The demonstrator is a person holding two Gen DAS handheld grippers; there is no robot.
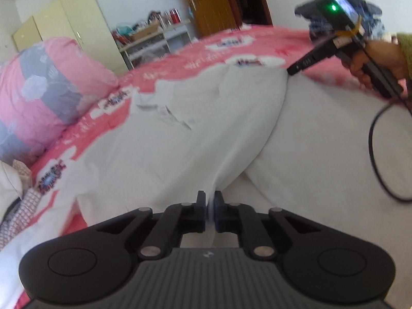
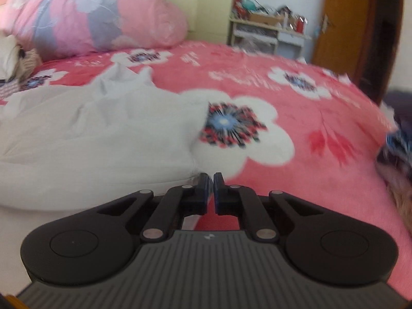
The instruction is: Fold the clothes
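Note:
A white garment [image 1: 195, 128] lies spread on a pink floral bedspread [image 1: 195, 51]. My left gripper [image 1: 210, 200] is shut on a near fold of the white garment, which runs up between the pads. In the left wrist view my right gripper [image 1: 292, 71] touches the garment's far right corner. In the right wrist view my right gripper [image 2: 210, 180] is shut, its tips at the edge of the white garment [image 2: 103, 128] on the bedspread [image 2: 296, 154]; no cloth shows between the pads.
A rolled pink and grey quilt [image 1: 43, 85] sits at the bed's left. Dark clothes [image 2: 396, 139] lie at the right edge. A wardrobe [image 1: 69, 18], cluttered shelves [image 1: 152, 38] and a wooden door [image 1: 208, 2] stand behind. A black cable [image 1: 373, 149] hangs from the right gripper.

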